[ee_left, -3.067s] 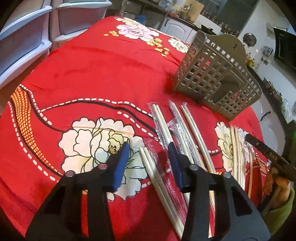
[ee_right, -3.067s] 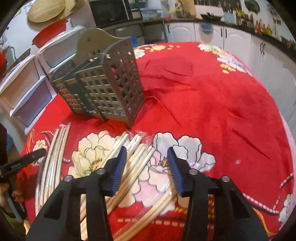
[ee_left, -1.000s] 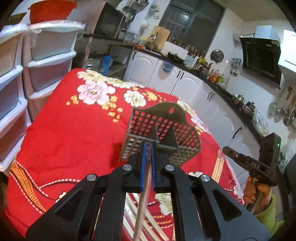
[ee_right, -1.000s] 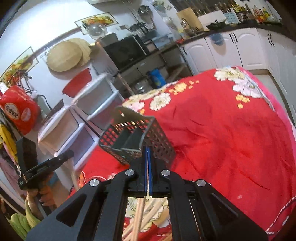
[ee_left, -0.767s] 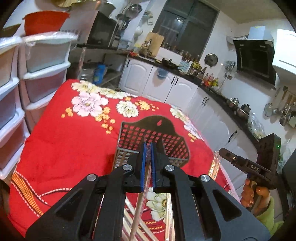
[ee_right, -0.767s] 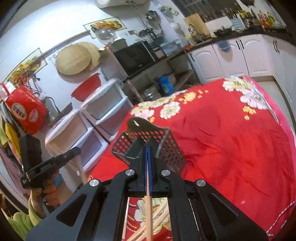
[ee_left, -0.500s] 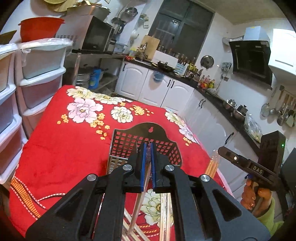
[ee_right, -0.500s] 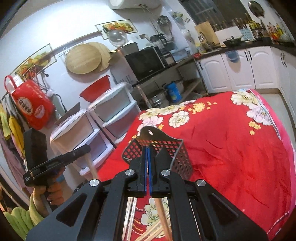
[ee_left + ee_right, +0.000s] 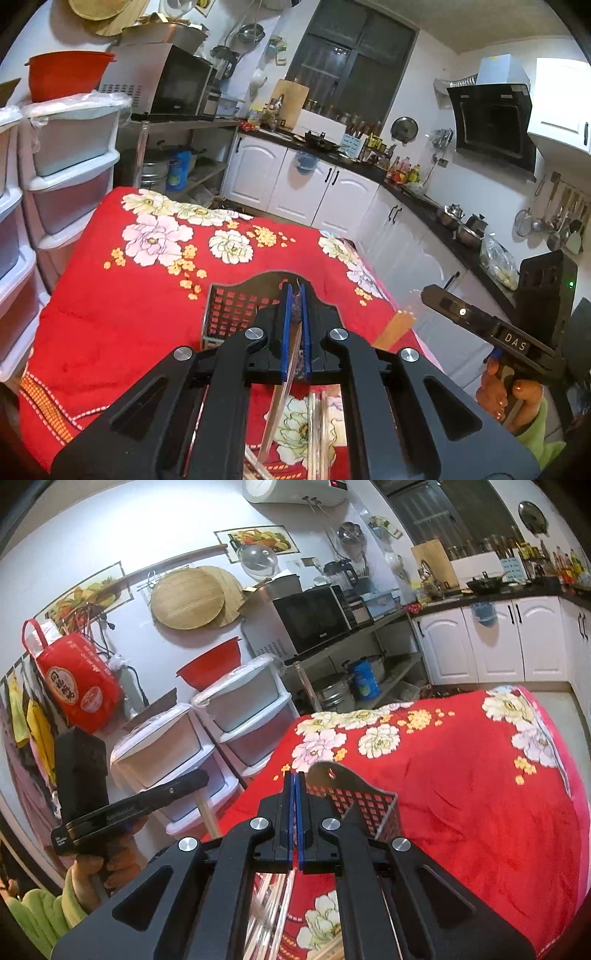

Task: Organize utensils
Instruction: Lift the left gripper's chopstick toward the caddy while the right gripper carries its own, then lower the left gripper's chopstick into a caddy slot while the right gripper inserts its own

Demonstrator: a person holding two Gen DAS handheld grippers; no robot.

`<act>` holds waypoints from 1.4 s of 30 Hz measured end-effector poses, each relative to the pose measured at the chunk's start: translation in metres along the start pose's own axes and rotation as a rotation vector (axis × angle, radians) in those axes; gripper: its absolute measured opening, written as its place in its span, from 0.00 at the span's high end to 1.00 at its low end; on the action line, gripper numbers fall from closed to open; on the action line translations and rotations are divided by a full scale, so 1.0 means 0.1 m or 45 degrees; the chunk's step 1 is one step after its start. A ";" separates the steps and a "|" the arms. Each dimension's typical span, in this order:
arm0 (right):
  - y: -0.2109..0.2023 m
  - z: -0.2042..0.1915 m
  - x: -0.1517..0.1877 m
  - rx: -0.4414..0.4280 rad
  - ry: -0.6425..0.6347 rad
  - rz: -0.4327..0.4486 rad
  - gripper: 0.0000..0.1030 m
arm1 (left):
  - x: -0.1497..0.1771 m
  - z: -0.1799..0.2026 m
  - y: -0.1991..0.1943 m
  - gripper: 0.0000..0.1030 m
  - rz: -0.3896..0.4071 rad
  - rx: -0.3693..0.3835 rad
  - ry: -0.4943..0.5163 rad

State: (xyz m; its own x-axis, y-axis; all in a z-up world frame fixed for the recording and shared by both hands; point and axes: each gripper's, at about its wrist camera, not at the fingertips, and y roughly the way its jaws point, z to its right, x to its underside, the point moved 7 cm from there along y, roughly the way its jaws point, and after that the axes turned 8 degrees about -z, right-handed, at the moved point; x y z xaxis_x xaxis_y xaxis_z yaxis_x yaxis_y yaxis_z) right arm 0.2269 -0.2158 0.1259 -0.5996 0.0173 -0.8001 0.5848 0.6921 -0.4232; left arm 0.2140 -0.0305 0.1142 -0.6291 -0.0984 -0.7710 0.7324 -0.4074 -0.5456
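My left gripper (image 9: 294, 295) is shut on a plastic-wrapped pair of chopsticks (image 9: 284, 398) that hangs down from its jaws. It is held high above the grey lattice utensil basket (image 9: 236, 314) on the red flowered cloth. My right gripper (image 9: 294, 782) is shut on another wrapped pair of chopsticks (image 9: 286, 886), also raised over the basket (image 9: 369, 805). Each gripper shows in the other's view: the right one (image 9: 410, 314) with its chopsticks hanging, the left one (image 9: 207, 779) likewise. More wrapped chopsticks (image 9: 325, 435) lie on the cloth below.
White plastic drawer units (image 9: 70, 177) stand left of the table. White kitchen cabinets (image 9: 306, 188) and a dark counter run behind and to the right. The red cloth (image 9: 480, 794) stretches beyond the basket.
Both grippers closed on chopstick pairs and lifted them off the cloth. Over the last second both have kept rising and tilting up, so the basket sits lower in each view.
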 end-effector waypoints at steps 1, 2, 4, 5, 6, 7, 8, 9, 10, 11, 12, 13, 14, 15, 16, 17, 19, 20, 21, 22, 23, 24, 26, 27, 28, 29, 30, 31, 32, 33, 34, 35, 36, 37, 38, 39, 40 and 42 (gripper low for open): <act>0.03 -0.03 -0.04 -0.001 -0.014 0.002 0.99 | -0.03 0.01 0.00 0.99 0.003 0.003 0.001; 0.05 -0.05 -0.07 0.003 -0.023 0.004 0.99 | -0.05 0.02 0.00 0.99 0.008 0.004 0.003; 0.09 -0.07 -0.14 -0.003 -0.025 0.006 0.99 | -0.11 0.04 0.00 0.99 0.019 0.007 0.010; 0.11 -0.08 -0.18 -0.009 -0.027 0.009 0.99 | -0.14 0.05 0.00 0.99 0.025 0.009 0.014; 0.12 -0.09 -0.21 -0.008 -0.027 0.013 0.99 | -0.18 0.06 -0.01 0.99 0.032 0.010 0.017; 0.13 -0.08 -0.24 -0.009 -0.026 0.017 0.99 | -0.20 0.05 -0.01 0.99 0.037 0.010 0.018; 0.13 -0.09 -0.28 -0.014 -0.023 0.022 0.99 | -0.25 0.06 -0.02 0.99 0.046 0.011 0.019; 0.14 -0.10 -0.31 -0.016 -0.024 0.027 0.99 | -0.30 0.07 -0.03 0.99 0.055 0.011 0.021; 0.14 -0.11 -0.34 -0.015 -0.030 0.035 0.99 | -0.33 0.07 -0.04 0.99 0.063 0.009 0.023; 0.14 -0.12 -0.38 -0.015 -0.036 0.041 0.99 | -0.39 0.07 -0.05 0.99 0.079 0.007 0.024; 0.14 -0.13 -0.41 -0.013 -0.038 0.047 0.99 | -0.45 0.09 -0.08 0.99 0.092 0.007 0.028; 0.13 -0.13 -0.43 -0.015 -0.037 0.054 0.99 | -0.49 0.10 -0.10 0.99 0.104 0.006 0.031; 0.12 -0.15 -0.46 -0.020 -0.037 0.060 0.99 | -0.52 0.10 -0.12 0.99 0.116 0.004 0.034; 0.11 -0.16 -0.49 -0.019 -0.042 0.070 0.99 | -0.58 0.12 -0.15 0.99 0.133 0.002 0.041; 0.10 -0.18 -0.52 -0.018 -0.047 0.076 0.99 | -0.64 0.14 -0.18 0.99 0.147 0.001 0.049; 0.09 -0.19 -0.55 -0.015 -0.053 0.083 0.99 | -0.68 0.16 -0.19 0.99 0.158 -0.002 0.053; 0.08 -0.21 -0.60 -0.012 -0.065 0.089 0.99 | -0.79 0.19 -0.21 0.99 0.184 -0.010 0.064; 0.09 -0.21 -0.62 -0.007 -0.070 0.091 0.99 | -0.85 0.20 -0.22 0.99 0.199 -0.012 0.064; 0.11 -0.20 -0.64 0.001 -0.073 0.090 0.99 | -0.89 0.20 -0.22 0.99 0.208 -0.013 0.064; 0.12 -0.19 -0.65 0.006 -0.074 0.088 0.99 | -0.94 0.22 -0.22 0.99 0.217 -0.011 0.065; 0.15 -0.17 -0.65 0.012 -0.072 0.082 0.99 | -0.97 0.23 -0.22 0.99 0.230 -0.019 0.069; 0.18 -0.14 -0.66 0.020 -0.069 0.073 0.99 | -0.99 0.24 -0.22 0.99 0.240 -0.028 0.076; 0.23 -0.11 -0.64 0.024 -0.070 0.046 0.98 | -1.04 0.25 -0.19 0.99 0.257 -0.047 0.092; 0.29 -0.10 -0.60 0.020 -0.086 0.004 0.95 | -1.06 0.25 -0.16 0.99 0.256 -0.055 0.096; 0.32 -0.10 -0.56 0.028 -0.102 -0.018 0.77 | -1.07 0.25 -0.14 0.99 0.253 -0.055 0.096; 0.35 -0.08 -0.52 0.057 -0.115 -0.034 0.62 | -1.08 0.24 -0.11 0.99 0.248 -0.057 0.094; 0.39 -0.06 -0.46 0.092 -0.126 -0.048 0.32 | -1.09 0.23 -0.08 0.99 0.243 -0.061 0.094; 0.41 -0.04 -0.41 0.112 -0.135 -0.068 0.25 | -1.10 0.21 -0.05 0.99 0.242 -0.068 0.095; 0.45 -0.04 -0.37 0.117 -0.143 -0.082 0.25 | -1.11 0.20 -0.04 0.99 0.242 -0.072 0.095; 0.50 -0.02 -0.31 0.116 -0.152 -0.106 0.26 | -1.11 0.19 -0.01 0.99 0.237 -0.076 0.094; 0.55 0.00 -0.27 0.125 -0.154 -0.124 0.26 | -1.11 0.18 0.02 0.99 0.232 -0.078 0.092; 0.59 0.02 -0.23 0.134 -0.155 -0.137 0.26 | -1.11 0.16 0.04 0.99 0.226 -0.079 0.090; 0.63 0.03 -0.18 0.140 -0.158 -0.155 0.27 | -1.11 0.14 0.07 0.99 0.224 -0.083 0.088; 0.70 0.05 -0.13 0.136 -0.169 -0.180 0.28 | -1.12 0.13 0.08 0.99 0.223 -0.089 0.088; 0.75 0.05 -0.09 0.143 -0.178 -0.198 0.30 | -1.12 0.11 0.09 0.99 0.223 -0.094 0.088; 0.80 0.05 -0.05 0.153 -0.189 -0.216 0.33 | -1.12 0.10 0.10 0.99 0.222 -0.097 0.086; 0.85 0.06 0.00 0.163 -0.203 -0.238 0.35 | -1.14 0.08 0.12 0.99 0.221 -0.099 0.083; 0.97 0.07 0.09 0.176 -0.223 -0.278 0.42 | -1.16 0.05 0.15 0.99 0.218 -0.104 0.079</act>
State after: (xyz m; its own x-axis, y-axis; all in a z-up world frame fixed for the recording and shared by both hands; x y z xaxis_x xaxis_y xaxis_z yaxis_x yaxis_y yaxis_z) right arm 0.2823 -0.1532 0.0750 -0.6228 -0.2541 -0.7399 0.5283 0.5610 -0.6373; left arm 0.2964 -0.0303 0.1969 -0.4780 -0.1026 -0.8723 0.8476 -0.3144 -0.4275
